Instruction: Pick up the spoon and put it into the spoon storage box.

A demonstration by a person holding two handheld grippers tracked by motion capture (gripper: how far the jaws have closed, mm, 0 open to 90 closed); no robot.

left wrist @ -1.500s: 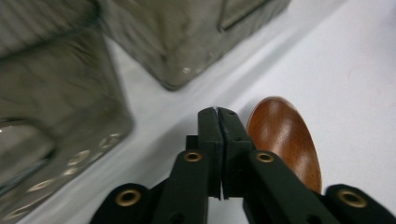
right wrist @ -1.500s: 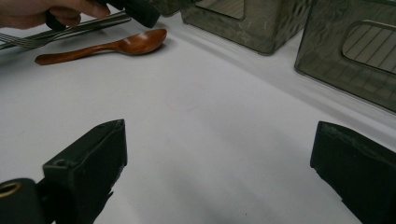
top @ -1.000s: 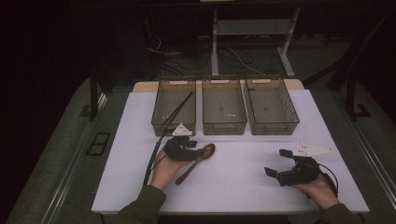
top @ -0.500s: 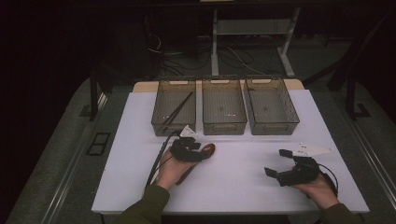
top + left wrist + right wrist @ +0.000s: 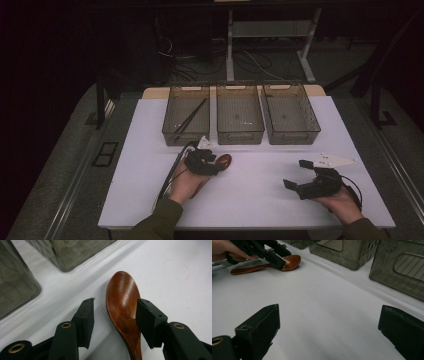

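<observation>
now my left tongs [image 5: 113,322] straddle the wooden spoon [image 5: 123,307] lying just before the middle bin [image 5: 240,112], jaws half open, one pad touching; i'd centre on the neck, then squeeze. my right tongs [image 5: 332,332] gape empty.

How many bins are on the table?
3, in a row at the table's far edge: left bin holding dark sticks, middle bin, right bin.

Both tongs, the left tongs [image 5: 212,161] and the right tongs [image 5: 295,173], are matte black, with flat rectangular pads and brass-coloured rivets at the jaw joints. A grey three-cornered plate tops each. Black cables trail back. The sleeves are olive green.
</observation>
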